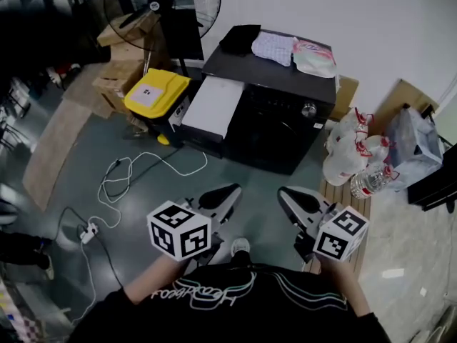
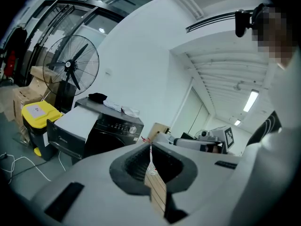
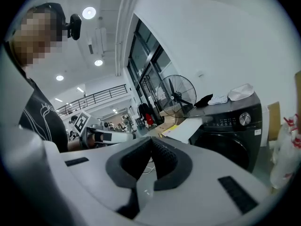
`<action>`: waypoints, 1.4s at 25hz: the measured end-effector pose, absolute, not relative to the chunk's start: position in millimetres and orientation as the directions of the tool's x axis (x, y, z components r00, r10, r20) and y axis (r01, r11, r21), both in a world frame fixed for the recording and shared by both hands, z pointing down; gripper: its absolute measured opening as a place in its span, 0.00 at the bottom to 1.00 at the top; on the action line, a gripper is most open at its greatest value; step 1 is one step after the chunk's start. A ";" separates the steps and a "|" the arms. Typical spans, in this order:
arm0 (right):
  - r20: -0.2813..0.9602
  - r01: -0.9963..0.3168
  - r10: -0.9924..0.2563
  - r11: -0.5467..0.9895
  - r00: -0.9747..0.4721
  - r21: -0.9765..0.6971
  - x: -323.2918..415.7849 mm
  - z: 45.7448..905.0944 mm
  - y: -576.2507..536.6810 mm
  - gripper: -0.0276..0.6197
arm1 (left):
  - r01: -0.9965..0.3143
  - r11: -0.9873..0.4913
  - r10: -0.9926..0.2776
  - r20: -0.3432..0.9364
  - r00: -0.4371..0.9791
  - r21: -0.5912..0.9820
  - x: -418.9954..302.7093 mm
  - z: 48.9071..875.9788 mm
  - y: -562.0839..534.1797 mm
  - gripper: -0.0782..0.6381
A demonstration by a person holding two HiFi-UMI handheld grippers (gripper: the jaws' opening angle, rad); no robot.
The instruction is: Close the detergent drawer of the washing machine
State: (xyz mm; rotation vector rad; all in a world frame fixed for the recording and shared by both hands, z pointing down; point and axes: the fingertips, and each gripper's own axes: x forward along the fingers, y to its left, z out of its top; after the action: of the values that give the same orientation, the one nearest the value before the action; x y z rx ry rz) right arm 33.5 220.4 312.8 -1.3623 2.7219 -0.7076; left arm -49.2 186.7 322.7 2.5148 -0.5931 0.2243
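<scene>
A person holds the left tool (image 1: 227, 193) and the right tool (image 1: 291, 200) low over the grey floor (image 1: 143, 191), each with its jaws pressed together and nothing between them. Well ahead of both, the white-topped detergent drawer (image 1: 213, 106) juts open from the upper left front of the dark washing machine (image 1: 282, 123), touched by neither tool. Cloths (image 1: 275, 47) lie on the machine's top.

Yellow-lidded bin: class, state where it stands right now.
In the head view the yellow-lidded bin stands at upper left, between the cardboard boxes and the white-topped unit beside the black washing machine.
</scene>
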 end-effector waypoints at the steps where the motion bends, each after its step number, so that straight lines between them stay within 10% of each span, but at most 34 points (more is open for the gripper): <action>1: 0.188 -0.755 -0.760 0.518 -0.622 -0.403 33.9 315.6 210.6 0.09 | -0.459 -0.756 -0.369 0.274 0.888 0.467 -50.3 325.6 175.7 0.15; 35: 0.277 -0.704 -0.674 0.514 -0.685 -0.490 25.7 398.1 45.2 0.09 | -0.704 -0.617 -0.574 0.411 0.708 0.352 -135.9 471.2 -32.5 0.15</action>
State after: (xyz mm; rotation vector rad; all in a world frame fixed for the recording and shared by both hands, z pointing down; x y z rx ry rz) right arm 25.7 45.2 398.1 -1.2655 2.7772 -0.9379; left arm -135.9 -32.5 471.2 2.4216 -0.9774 0.3533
